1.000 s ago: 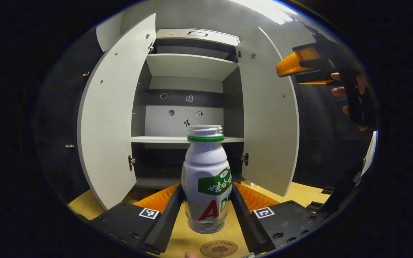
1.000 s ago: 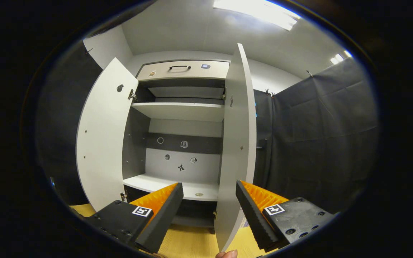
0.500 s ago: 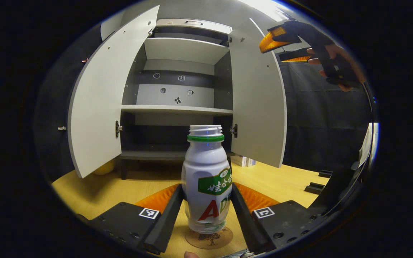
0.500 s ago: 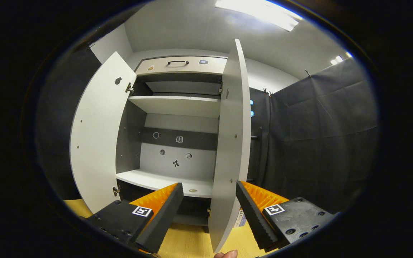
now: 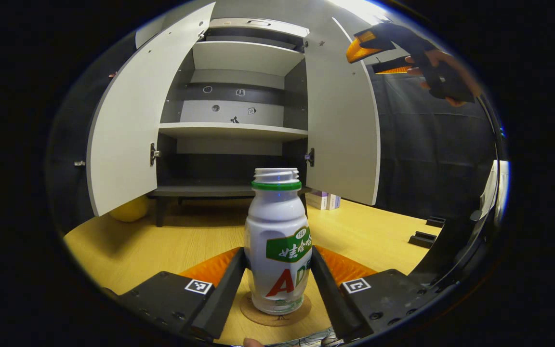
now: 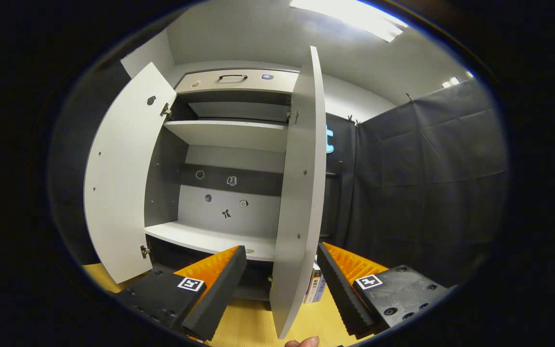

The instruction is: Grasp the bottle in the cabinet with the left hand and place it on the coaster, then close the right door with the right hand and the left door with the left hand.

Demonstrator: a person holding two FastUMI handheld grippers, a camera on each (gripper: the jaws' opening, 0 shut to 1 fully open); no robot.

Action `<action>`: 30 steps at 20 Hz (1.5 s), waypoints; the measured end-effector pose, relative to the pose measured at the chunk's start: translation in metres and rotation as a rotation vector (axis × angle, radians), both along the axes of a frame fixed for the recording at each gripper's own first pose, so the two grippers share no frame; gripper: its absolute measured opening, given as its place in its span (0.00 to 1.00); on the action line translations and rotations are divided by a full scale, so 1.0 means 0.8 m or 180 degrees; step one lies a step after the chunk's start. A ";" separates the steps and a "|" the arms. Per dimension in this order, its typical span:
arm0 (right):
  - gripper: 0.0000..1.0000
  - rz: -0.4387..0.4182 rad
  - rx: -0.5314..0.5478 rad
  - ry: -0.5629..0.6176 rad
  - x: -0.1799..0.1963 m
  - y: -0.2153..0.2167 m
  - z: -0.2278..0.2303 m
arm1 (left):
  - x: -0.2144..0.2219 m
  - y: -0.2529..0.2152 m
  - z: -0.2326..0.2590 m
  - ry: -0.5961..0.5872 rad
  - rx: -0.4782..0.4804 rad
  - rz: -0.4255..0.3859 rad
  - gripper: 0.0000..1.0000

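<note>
A white bottle (image 5: pixel 277 241) with a green neck ring and a green and red label stands on a round cork coaster (image 5: pixel 301 311) on the wooden table. My left gripper (image 5: pixel 277 282) is shut on its lower body, one finger on each side. Behind it the grey cabinet stands with its left door (image 5: pixel 128 125) and right door (image 5: pixel 342 120) both swung open. My right gripper (image 6: pixel 281 284) is open, and the right door's edge (image 6: pixel 297 193) stands upright between its fingers. In the left gripper view the right gripper (image 5: pixel 378 53) hangs high at the upper right, held by a hand.
The cabinet shelves (image 6: pixel 210 236) look bare apart from small stickers on the back panel. A yellow ball (image 5: pixel 128 209) lies under the left door. Small boxes (image 5: pixel 323 200) stand at the cabinet's foot, dark blocks (image 5: pixel 424 236) on the table at the right. Black cloth (image 6: pixel 417 183) hangs right of the cabinet.
My left gripper has come down and back with the bottle, which now rests on the coaster. The right gripper has shifted slightly, so the right door's edge sits more squarely between its fingers.
</note>
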State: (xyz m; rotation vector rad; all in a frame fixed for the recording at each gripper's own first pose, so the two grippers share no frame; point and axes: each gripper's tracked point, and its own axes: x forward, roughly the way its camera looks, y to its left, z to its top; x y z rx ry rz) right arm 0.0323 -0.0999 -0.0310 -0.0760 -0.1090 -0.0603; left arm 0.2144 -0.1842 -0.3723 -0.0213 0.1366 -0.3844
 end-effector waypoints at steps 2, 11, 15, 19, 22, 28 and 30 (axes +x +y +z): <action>0.98 -0.0017 0.0008 0.0000 0.001 -0.002 0.002 | -0.005 -0.005 -0.004 0.0059 0.0002 -0.0051 0.86; 0.98 -0.0059 -0.0037 0.0203 -0.010 -0.011 -0.010 | -0.062 0.043 0.020 0.0358 0.0059 0.0130 0.94; 0.98 0.0014 0.0079 0.0265 -0.020 -0.005 0.000 | -0.068 0.082 0.127 0.0244 -0.0144 0.0337 0.94; 0.98 -0.0038 0.0152 0.0243 -0.025 -0.018 0.018 | -0.048 0.124 0.244 0.0039 -0.0196 0.0592 0.94; 0.98 0.0003 0.0177 0.0257 -0.023 -0.032 0.031 | -0.030 0.153 0.310 -0.0091 -0.0149 0.0822 0.95; 0.97 -0.0049 0.0380 0.0278 -0.013 -0.093 0.049 | 0.004 0.179 0.386 -0.0188 -0.0014 0.1157 0.95; 0.98 -0.0123 0.0396 0.0326 -0.002 -0.117 0.047 | 0.012 0.179 0.401 -0.0222 0.0012 0.1216 0.95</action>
